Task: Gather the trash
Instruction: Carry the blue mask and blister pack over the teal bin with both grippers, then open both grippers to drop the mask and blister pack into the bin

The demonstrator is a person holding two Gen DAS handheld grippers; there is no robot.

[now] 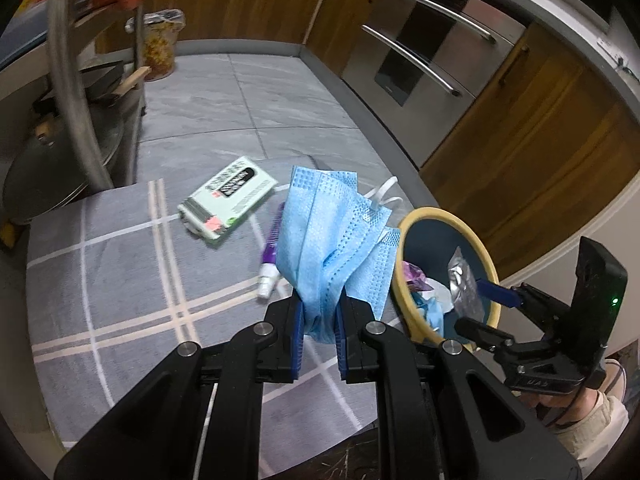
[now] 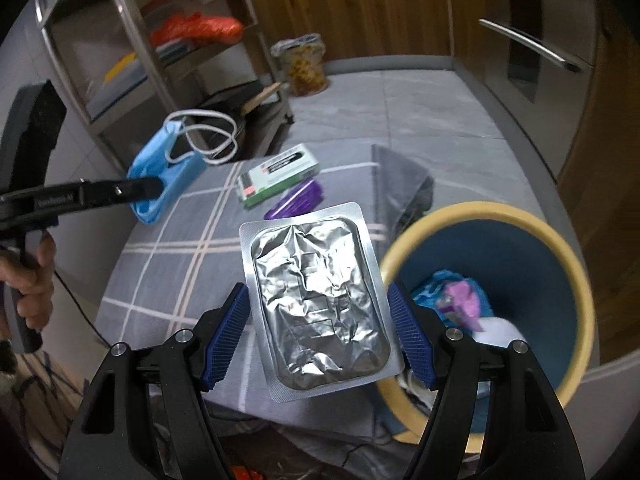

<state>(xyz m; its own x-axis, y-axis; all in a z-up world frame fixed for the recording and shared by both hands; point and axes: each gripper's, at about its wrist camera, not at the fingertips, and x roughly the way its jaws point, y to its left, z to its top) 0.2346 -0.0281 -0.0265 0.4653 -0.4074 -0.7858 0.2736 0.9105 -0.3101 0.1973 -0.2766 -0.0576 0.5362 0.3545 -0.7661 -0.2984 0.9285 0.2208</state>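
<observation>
the left gripper (image 1: 320,336) is clamped on a bunched blue face mask (image 1: 332,248), whose white ear loops (image 2: 204,136) hang free above the mat. the right gripper (image 2: 318,332) grips a crumpled silver foil blister pack (image 2: 316,300) by its side edges, jaws wide with the pads pressing on it, just beside the rim of the bin (image 2: 576,280).

the bin is dark blue inside with a pale yellow rim and stands at the mat's right edge; it already holds scraps, among them something pink (image 2: 460,300), something blue and something white. in the left wrist view the foil pack shows above its opening.

the surface is a grey mat with white crossing stripes (image 1: 120,288), laid on a floor of large grey marbled tiles (image 1: 248,108). one corner of the mat, at its far right near the bin, is folded up. on the mat toward its far edge lie a white and green box (image 1: 226,202) and, just beside it, a purple tube with a white cap (image 1: 270,254).

around the floor run wooden cabinet fronts (image 1: 532,152) over a grey plinth, with steel drawers bearing bar handles (image 1: 424,52). a steel shelf rack (image 2: 132,60) stands at the left, holding an orange bag and pans; a patterned bag (image 2: 304,64) sits by the far wall.
</observation>
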